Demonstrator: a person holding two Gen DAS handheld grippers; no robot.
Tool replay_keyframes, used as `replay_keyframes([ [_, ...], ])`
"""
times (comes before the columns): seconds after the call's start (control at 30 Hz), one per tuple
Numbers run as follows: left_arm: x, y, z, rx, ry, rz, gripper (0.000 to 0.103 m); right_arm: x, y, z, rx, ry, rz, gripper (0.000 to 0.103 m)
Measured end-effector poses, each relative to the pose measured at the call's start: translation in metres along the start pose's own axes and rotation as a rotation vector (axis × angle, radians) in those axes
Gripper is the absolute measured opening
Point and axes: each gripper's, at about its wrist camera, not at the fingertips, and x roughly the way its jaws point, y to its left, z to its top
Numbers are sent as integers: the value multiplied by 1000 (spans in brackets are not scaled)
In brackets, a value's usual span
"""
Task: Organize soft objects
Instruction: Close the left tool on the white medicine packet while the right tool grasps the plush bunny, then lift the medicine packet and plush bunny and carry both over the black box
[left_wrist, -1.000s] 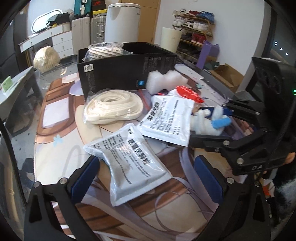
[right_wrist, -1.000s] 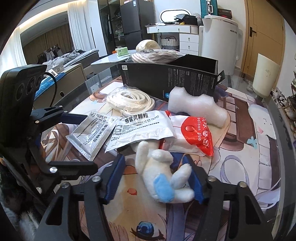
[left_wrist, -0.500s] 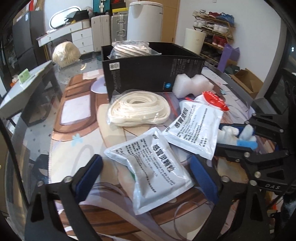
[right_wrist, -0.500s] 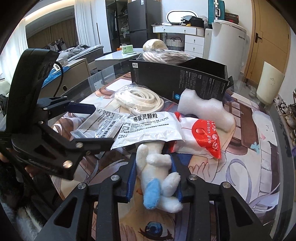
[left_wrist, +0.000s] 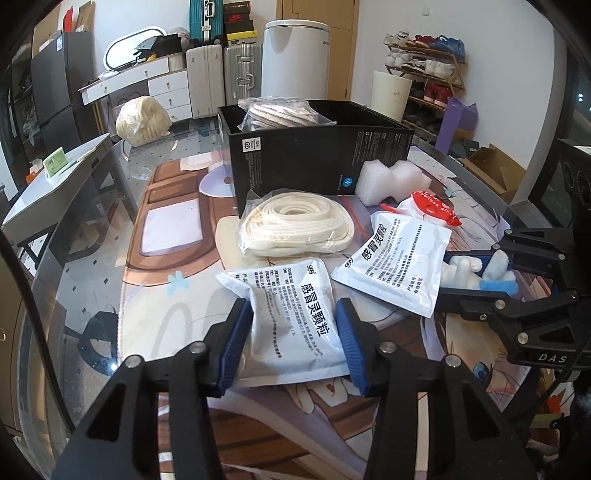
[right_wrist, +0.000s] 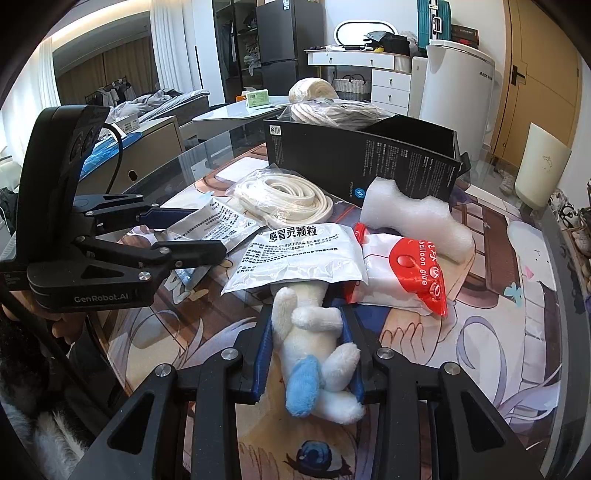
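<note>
Grippers clamp down on two soft items at once on the cluttered table (left_wrist: 110, 295).

Jaws of the left gripper (left_wrist: 293, 332), wide apart a second ago, have just been closing and now pinch the sides of the near white medicine sachet (left_wrist: 295, 317), which lies flat on the printed mat; jaws of the right gripper (right_wrist: 308, 343), which closed a moment sooner, are clenched on the white plush toy (right_wrist: 314, 339), its head tucked under a second sachet (right_wrist: 299, 254). Both items appear secured but not lifted, so the sorting step looks ready to move to carrying. Behind them, the black box (left_wrist: 317, 158) already holds one bagged rope coil, while another bagged coil (left_wrist: 295, 225), a foam block (right_wrist: 413, 221) and a red-topped glue pouch (right_wrist: 417, 273) wait on the table.
</note>
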Motion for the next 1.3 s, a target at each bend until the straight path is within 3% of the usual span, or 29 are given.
replay_keyframes([
  [0.23, -3, 1, -1, -11, -11, -26, 39, -1, -1, 0, 0, -5, 6, 34],
  [0.67, -11, 10, -6, -38, -28, -64, 38, -27, -8, 5, 39, -99, 52, 31],
  [1.3, -49, 19, 13, -74, -155, -110, 38, -70, -22, 17, 86, -249, 4, 31],
])
